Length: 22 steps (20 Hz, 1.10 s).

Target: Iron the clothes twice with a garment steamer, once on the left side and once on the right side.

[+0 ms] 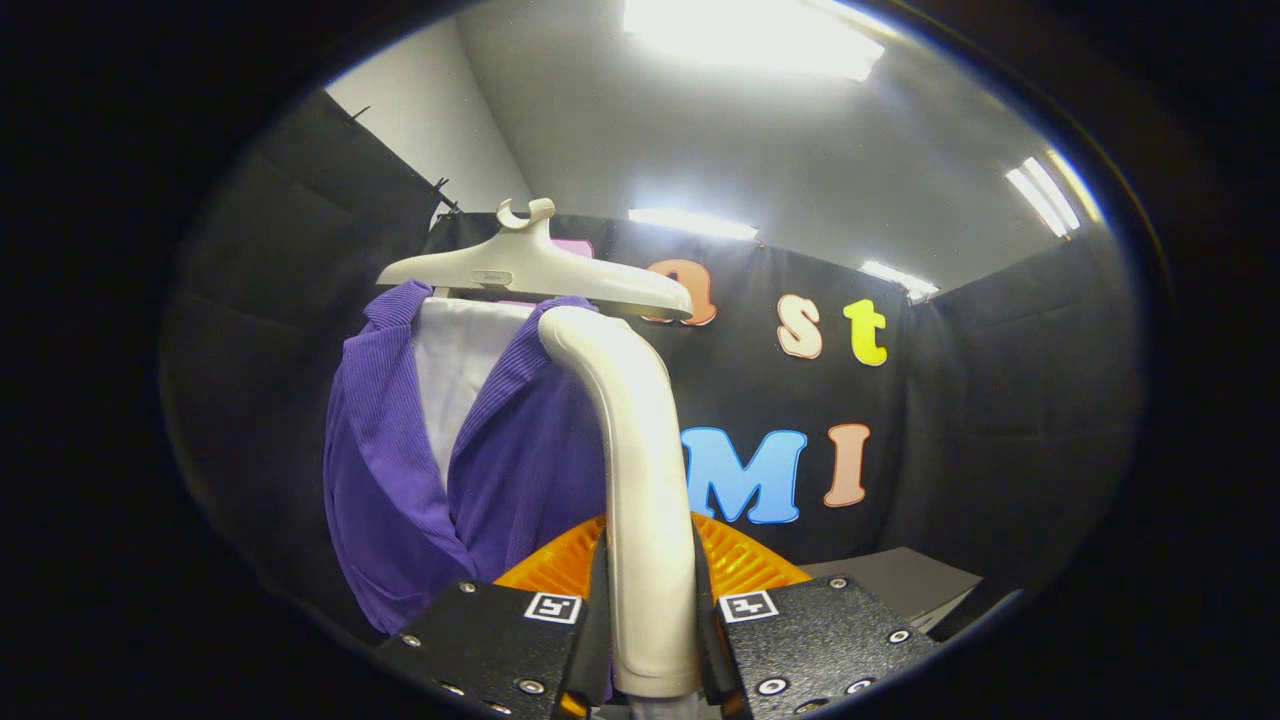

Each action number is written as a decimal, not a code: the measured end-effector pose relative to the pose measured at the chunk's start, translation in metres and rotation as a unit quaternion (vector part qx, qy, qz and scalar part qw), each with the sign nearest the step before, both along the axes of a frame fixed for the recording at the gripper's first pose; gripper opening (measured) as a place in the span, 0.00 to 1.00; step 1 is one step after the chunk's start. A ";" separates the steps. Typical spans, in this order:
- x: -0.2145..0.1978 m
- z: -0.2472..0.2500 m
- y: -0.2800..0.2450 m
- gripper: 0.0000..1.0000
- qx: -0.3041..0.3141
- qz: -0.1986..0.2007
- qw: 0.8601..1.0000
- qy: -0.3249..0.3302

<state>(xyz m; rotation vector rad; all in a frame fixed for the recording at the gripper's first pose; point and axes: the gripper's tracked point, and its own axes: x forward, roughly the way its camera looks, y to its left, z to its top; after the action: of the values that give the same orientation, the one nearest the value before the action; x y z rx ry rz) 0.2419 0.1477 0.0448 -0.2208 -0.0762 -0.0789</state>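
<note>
My gripper [652, 610] is shut on the white handle of the garment steamer [635, 470], which rises upright between my fingers and curves forward at its top. Its head end reaches the right shoulder of a purple corduroy jacket [420, 480]. The jacket hangs open over a white inner panel [455, 370] on a cream hanger [540, 275]. The steamer's handle hides the jacket's right side. An orange ribbed part [745, 565] shows just behind the handle, above my fingers.
Black cloth walls close in the booth at the left, back and right. A grey flat surface [900, 585] lies low beyond the right finger. Ceiling lights [750, 35] glare overhead.
</note>
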 end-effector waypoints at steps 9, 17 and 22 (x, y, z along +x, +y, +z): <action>-0.005 -0.026 0.000 0.36 -0.039 -0.015 0.999 0.006; -0.023 -0.090 -0.021 0.36 -0.072 -0.015 0.996 0.059; -0.036 -0.126 -0.029 0.36 -0.087 -0.009 0.992 0.094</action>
<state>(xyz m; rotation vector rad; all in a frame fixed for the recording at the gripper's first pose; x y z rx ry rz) 0.2055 0.1184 -0.0816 -0.4019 0.1080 -0.0681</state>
